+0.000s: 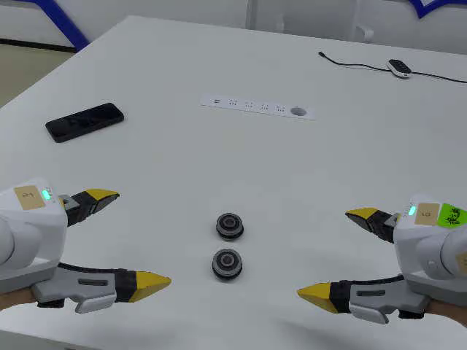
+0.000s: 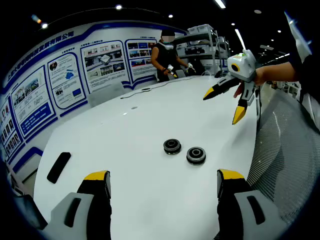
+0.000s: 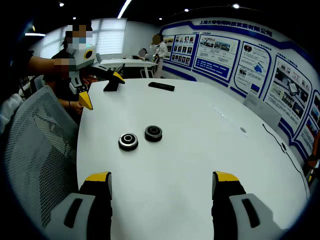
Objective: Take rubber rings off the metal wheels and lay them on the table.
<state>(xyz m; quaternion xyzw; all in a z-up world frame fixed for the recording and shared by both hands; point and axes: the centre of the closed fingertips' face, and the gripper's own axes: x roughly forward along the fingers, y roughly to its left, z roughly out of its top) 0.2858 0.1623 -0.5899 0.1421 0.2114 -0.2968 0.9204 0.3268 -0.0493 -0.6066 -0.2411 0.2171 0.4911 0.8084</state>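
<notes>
Two small metal wheels with black rubber rings lie flat on the white table, one (image 1: 230,225) just beyond the other (image 1: 227,263). They also appear in the left gripper view (image 2: 172,146) (image 2: 196,155) and in the right gripper view (image 3: 153,133) (image 3: 128,141). My left gripper (image 1: 133,238) is open at the lower left, well apart from the wheels. My right gripper (image 1: 338,252) is open at the lower right, also apart from them. Nothing is between either pair of yellow-tipped fingers.
A black phone (image 1: 85,122) lies at the left. A white power strip (image 1: 257,107) lies across the middle far side. A small device with a black cable (image 1: 398,68) rests at the far right. A mesh chair (image 3: 35,150) stands at the table's near edge.
</notes>
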